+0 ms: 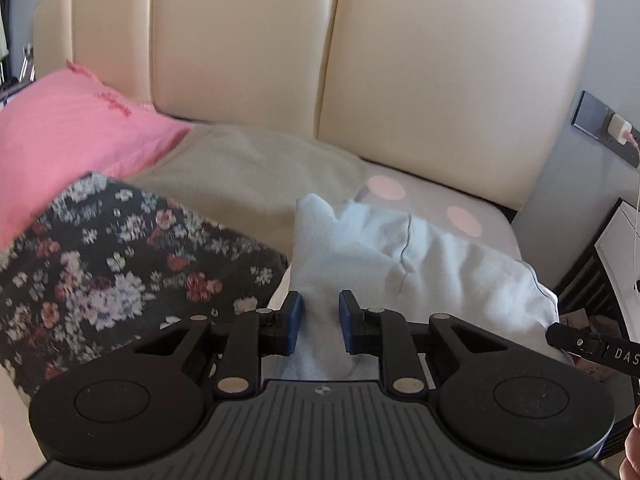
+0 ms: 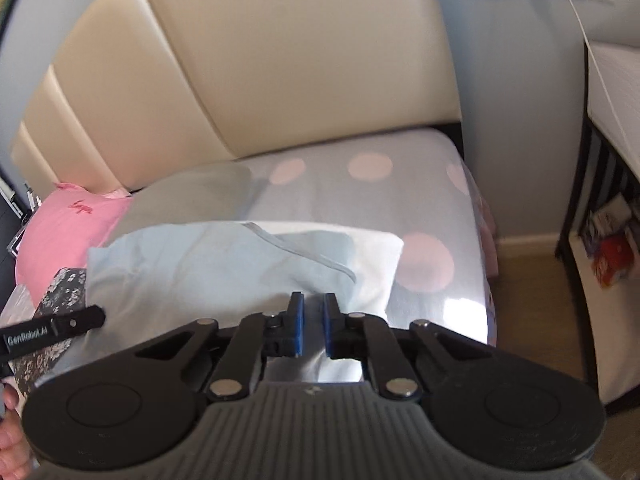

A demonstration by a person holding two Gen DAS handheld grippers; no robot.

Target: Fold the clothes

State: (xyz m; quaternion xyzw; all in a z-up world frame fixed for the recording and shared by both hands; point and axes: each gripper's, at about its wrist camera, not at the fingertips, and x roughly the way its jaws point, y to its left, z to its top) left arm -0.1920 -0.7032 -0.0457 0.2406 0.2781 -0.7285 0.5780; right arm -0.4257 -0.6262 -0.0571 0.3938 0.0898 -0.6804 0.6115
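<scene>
So the pale blue cotton garment (image 1: 404, 264) is lying rumpled on the bed, on top of a light grey sheet with big pink polka dots (image 2: 424, 200), and everything else sits around that garment. Behind it there's the cream padded leather headboard (image 1: 328, 52). To its left, in the left wrist view, there's a dark floral fabric piece (image 1: 108, 264), and past that a pink pillow with red embroidered script (image 1: 68, 128). A beige blanket (image 1: 240, 176) lies between the garment and the headboard on that same side.

The left gripper (image 1: 319, 322) has its 2 blue pads (image 1: 294, 322) close together with a bunched fold of the garment rising between them, so it looks pinched on the cloth. The right gripper (image 2: 313, 326) sits at the near edge of the garment, further right, its blue pads only a narrow gap apart with cloth in between. I can't tell if those pads actually press on the fabric.

Right of the garment, off the bed, a white charger with its cable (image 1: 620, 130) hangs on the grey wall, near a dark-framed shelf unit (image 2: 592, 216)
</scene>
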